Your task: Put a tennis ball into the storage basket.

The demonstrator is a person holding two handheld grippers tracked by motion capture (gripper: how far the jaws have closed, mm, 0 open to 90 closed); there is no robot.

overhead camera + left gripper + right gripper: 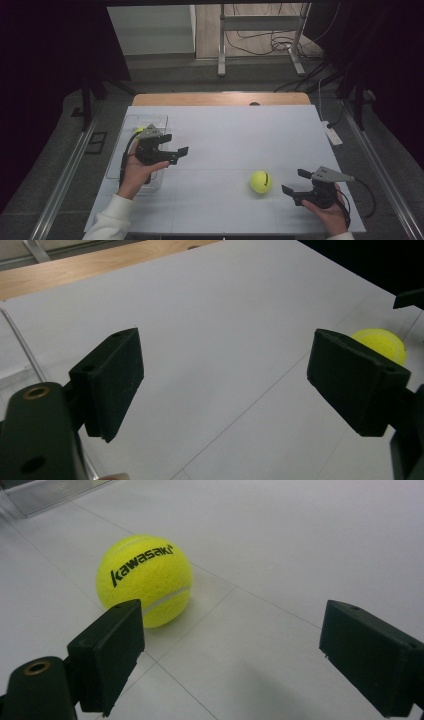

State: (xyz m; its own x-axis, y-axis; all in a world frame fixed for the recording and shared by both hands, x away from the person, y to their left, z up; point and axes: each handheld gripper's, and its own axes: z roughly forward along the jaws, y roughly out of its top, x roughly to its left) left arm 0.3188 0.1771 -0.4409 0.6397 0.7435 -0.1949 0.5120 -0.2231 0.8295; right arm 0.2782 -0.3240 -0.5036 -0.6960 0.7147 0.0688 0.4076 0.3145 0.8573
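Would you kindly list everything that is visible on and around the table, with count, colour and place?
tennis ball: one, yellow-green with black "kawasaki" lettering, on the sheet toward the near right, just ahead of the right hand-held gripper
clear box: one, transparent, on the sheet's left edge, something yellow inside
sheet: one, pale grey-white, covering the table
table: one, wooden, its far edge bare
power strip: one, white, right of the table
metal frame: one, grey, on the floor behind
left hand-held gripper: one, black, open, beside the box
right hand-held gripper: one, black, open, right of the ball
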